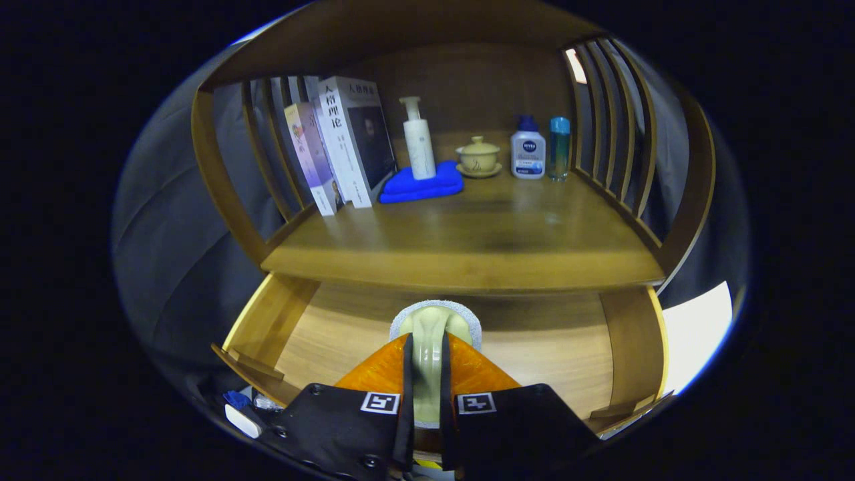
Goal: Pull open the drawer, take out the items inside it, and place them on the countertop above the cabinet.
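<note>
The wooden drawer [267, 321] stands pulled open below the countertop [467, 234], and its bare floor shows on both sides of my fingers. My gripper [426, 351] is shut on a cream-coloured item with a whitish fuzzy rim [435, 324]. It is held upright over the middle of the drawer, just below the countertop's front edge. The item's lower part is hidden between the fingers, so I cannot tell what kind of item it is.
At the back of the countertop stand leaning books [347, 150], a white pump bottle [417, 140] on a folded blue cloth [421, 188], a lidded cup on a saucer [477, 158], a white bottle with a blue cap [528, 152] and a slim blue-green bottle [560, 147]. Slatted wooden sides [618, 127] flank it.
</note>
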### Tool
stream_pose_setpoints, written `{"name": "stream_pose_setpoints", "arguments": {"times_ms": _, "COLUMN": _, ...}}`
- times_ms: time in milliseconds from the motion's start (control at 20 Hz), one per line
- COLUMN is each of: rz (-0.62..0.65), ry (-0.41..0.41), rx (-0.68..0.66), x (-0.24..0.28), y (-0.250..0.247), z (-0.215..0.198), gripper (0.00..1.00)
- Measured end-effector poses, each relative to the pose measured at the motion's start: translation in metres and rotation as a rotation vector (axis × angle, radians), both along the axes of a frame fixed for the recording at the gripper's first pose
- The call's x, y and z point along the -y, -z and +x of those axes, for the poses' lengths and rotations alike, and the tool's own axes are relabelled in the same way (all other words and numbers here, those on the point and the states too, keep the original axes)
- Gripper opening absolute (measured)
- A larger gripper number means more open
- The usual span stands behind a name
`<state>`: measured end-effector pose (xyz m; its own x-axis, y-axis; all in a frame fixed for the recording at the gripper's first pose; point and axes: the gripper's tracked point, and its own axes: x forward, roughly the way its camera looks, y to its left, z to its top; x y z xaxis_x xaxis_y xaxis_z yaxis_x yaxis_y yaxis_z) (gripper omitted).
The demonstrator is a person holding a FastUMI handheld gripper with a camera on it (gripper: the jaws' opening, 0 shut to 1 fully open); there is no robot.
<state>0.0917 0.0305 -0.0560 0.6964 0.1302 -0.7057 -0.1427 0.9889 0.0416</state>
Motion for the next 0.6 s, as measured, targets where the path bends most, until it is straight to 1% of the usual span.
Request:
{"name": "stream_pose_setpoints", "arguments": {"times_ms": 300, "rz": 0.033, "ry": -0.005, "rx": 0.080, "x": -0.005, "y": -0.044, "z": 0.011, "gripper": 0.17}}
{"name": "stream_pose_setpoints", "arguments": {"times_ms": 600, "rz": 0.056, "ry": 0.033, "rx": 0.132, "x": -0.007, "y": -0.073, "z": 0.042, "gripper": 0.18}}
